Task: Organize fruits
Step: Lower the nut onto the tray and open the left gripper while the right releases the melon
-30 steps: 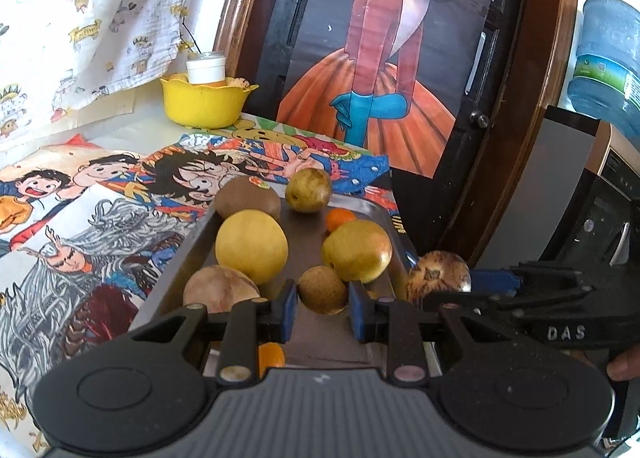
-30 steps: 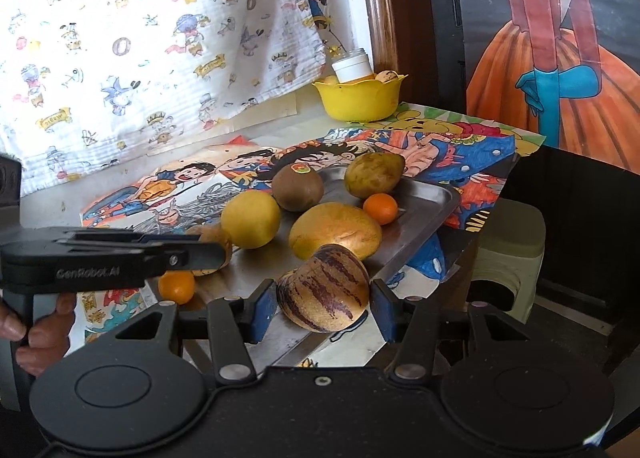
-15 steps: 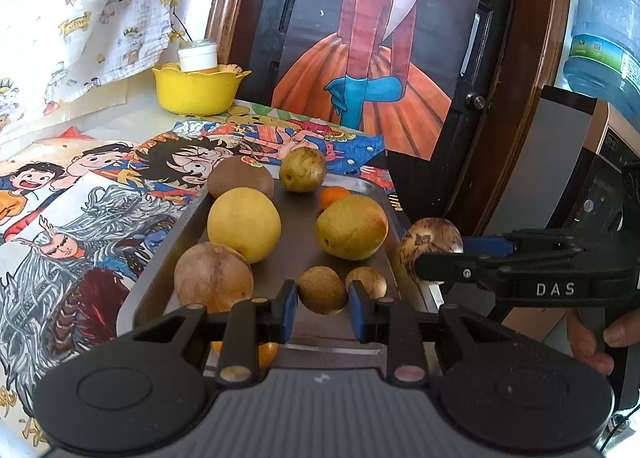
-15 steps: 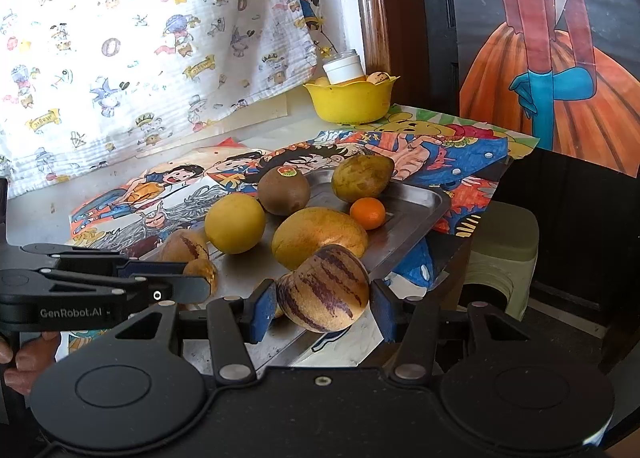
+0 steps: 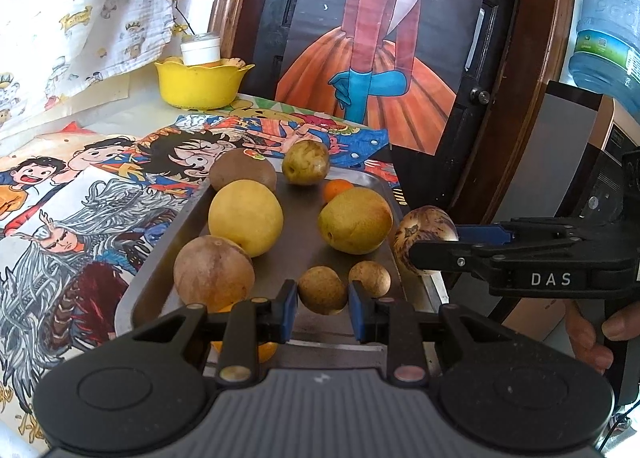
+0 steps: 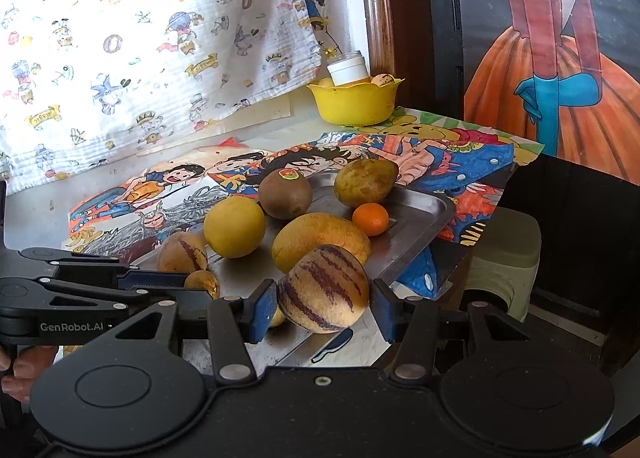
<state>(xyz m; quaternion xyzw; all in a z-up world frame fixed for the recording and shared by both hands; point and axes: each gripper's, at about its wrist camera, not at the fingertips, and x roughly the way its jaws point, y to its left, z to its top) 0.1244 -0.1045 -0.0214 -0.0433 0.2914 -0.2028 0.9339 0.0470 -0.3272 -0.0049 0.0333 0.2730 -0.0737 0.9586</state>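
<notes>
A small brown fruit (image 5: 322, 290) was held between the closed pads of the left gripper (image 5: 322, 308) above the near end of a metal tray (image 5: 160, 278), just beside a similar small fruit (image 5: 370, 278). A purple-striped melon (image 6: 324, 288) was clamped in the partly spread right gripper (image 6: 324, 308) at the tray's near edge. Other fruits, among them a kiwi (image 6: 285, 194) and a small orange (image 6: 371, 219), were spread on the tray.
</notes>
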